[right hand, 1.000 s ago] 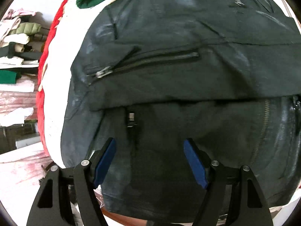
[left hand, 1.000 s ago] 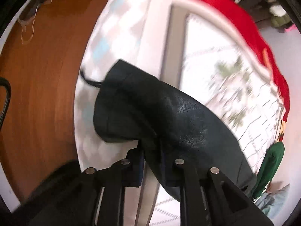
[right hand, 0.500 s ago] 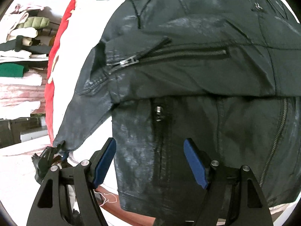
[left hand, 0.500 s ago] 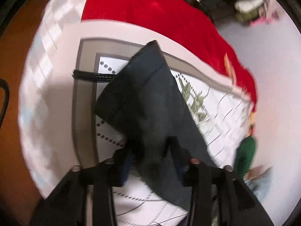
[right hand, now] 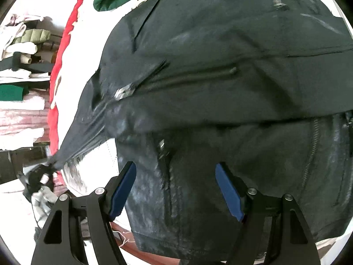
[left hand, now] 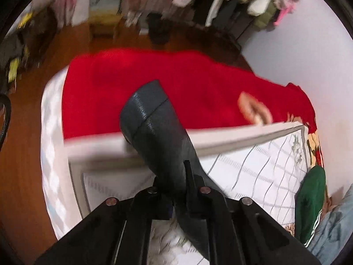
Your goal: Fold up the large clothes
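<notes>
A black leather jacket lies spread on the bed, zips facing up, and fills the right wrist view. My right gripper hovers open just above its lower front, with nothing between its blue pads. My left gripper is shut on the jacket's sleeve, whose cuff sticks up beyond the fingers. In the right wrist view that sleeve is stretched out to the left, down to the blurred left gripper.
The bed has a white patterned sheet and a red blanket at its far side. A green garment lies by the jacket's collar. Wooden floor borders the bed. Stacks of clothes stand beyond.
My left gripper has lifted and swung away with the sleeve, pulling it out straight to the jacket's left; its jaws stood wider midway and are shut now. The right gripper has stayed put.
</notes>
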Demonstrator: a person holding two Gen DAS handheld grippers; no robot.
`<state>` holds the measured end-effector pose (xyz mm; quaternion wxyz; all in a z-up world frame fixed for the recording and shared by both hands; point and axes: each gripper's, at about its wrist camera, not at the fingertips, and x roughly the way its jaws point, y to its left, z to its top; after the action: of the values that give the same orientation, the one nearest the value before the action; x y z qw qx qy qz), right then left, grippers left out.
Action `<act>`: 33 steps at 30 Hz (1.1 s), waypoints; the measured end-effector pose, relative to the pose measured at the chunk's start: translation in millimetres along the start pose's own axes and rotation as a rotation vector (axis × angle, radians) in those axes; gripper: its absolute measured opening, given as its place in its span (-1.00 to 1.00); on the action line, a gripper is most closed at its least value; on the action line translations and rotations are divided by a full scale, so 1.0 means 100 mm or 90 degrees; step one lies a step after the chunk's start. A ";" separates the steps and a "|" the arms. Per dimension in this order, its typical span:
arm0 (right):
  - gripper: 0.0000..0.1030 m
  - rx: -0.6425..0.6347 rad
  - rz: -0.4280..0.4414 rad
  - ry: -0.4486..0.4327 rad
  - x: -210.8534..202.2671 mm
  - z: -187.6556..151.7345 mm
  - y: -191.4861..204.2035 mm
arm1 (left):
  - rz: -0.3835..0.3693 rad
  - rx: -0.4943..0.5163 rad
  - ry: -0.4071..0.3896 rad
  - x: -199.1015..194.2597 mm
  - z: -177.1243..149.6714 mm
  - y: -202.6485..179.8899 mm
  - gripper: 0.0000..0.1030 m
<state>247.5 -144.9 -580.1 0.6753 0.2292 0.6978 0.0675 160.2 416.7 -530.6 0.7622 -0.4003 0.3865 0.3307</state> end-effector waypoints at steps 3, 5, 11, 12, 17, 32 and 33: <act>0.48 0.012 0.004 -0.010 -0.09 0.04 -0.06 | -0.003 0.110 -0.039 -0.25 0.00 -0.42 -0.92; 0.48 0.024 0.008 -0.020 -0.16 0.06 -0.14 | -0.007 0.230 -0.066 -0.45 -0.19 -0.91 -0.92; 0.48 0.075 -0.008 -0.050 -0.42 0.12 -0.52 | -0.150 0.470 -0.043 -1.06 -1.40 -2.24 -0.93; 0.48 0.085 -0.010 -0.055 -0.47 0.13 -0.59 | -0.178 0.500 -0.030 -1.13 -1.66 -2.45 -0.93; 0.48 0.127 -0.047 -0.092 -0.77 0.10 -1.01 | -0.301 0.627 0.069 -1.30 -2.94 -3.29 -0.92; 0.48 0.198 -0.139 -0.170 -1.22 -0.04 -2.20 | -0.296 0.794 0.271 -0.90 -4.58 -3.68 0.83; 0.48 0.201 -0.134 -0.174 -1.24 -0.02 -2.22 | -0.282 0.784 0.264 -0.91 -4.48 -3.63 0.83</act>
<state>192.8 -392.3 -556.4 0.7226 0.2647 0.6220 -0.1448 266.3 -156.1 -495.2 0.8110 -0.0189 0.5508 -0.1964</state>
